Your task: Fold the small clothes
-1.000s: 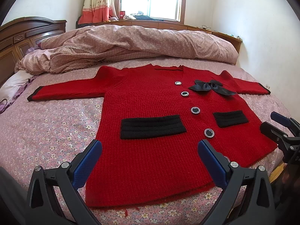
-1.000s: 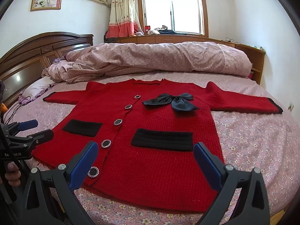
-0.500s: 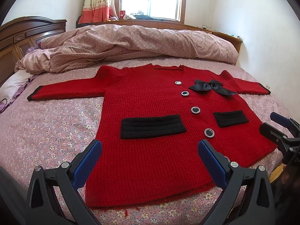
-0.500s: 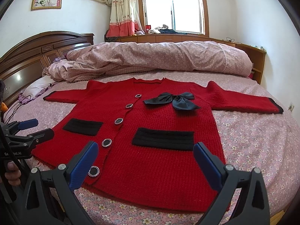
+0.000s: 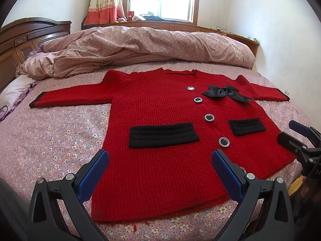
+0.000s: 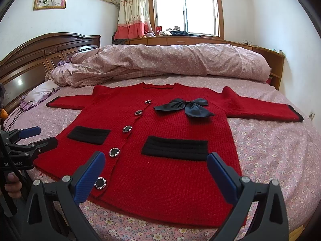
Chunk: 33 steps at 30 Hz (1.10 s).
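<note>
Both grippers, left [image 5: 160, 172] and right [image 6: 156, 172], hover with jaws apart over the flat red cardigan's [image 5: 170, 124] hem. Best pinch each sleeve cuff, at nine [image 5: 33, 102] and three o'clock [image 6: 299, 116], folding inward evenly.

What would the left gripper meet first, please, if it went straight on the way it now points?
Most likely the red cardigan: the open left gripper points over its lower front, near the black pocket. How high it hovers above the knit is unclear.
</note>
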### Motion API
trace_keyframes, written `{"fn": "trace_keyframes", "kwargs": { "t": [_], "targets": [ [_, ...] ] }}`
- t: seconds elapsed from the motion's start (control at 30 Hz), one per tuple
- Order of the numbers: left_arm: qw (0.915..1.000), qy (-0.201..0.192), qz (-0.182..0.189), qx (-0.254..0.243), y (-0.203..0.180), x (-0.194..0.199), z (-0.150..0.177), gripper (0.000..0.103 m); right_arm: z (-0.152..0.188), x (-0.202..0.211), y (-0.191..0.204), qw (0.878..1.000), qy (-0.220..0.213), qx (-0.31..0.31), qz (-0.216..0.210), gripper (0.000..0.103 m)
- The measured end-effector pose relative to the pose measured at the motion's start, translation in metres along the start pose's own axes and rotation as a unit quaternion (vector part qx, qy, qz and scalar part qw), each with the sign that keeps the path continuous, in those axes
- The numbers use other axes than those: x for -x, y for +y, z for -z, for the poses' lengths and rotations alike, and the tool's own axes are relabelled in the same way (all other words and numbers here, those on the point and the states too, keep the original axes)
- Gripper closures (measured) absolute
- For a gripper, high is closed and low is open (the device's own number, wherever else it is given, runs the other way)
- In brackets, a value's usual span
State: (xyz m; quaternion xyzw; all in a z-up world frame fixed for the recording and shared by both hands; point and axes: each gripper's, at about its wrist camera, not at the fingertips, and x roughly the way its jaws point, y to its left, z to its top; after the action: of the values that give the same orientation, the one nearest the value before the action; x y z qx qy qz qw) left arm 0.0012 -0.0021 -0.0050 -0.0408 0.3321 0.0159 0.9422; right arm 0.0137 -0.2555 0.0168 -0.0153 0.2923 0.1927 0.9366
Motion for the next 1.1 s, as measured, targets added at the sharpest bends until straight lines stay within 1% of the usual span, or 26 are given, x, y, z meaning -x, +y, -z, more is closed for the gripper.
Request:
{"fn": "trace_keyframes", "kwargs": {
  "t": [1.1],
  "targets": [
    [1.0, 0.004, 0.003, -0.002, 0.0007, -0.0011, 0.0013, 0.004, 0.001, -0.0007, 0.0007, 1.0, 0.003, 0.006, -0.003, 0.0]
  ]
}}
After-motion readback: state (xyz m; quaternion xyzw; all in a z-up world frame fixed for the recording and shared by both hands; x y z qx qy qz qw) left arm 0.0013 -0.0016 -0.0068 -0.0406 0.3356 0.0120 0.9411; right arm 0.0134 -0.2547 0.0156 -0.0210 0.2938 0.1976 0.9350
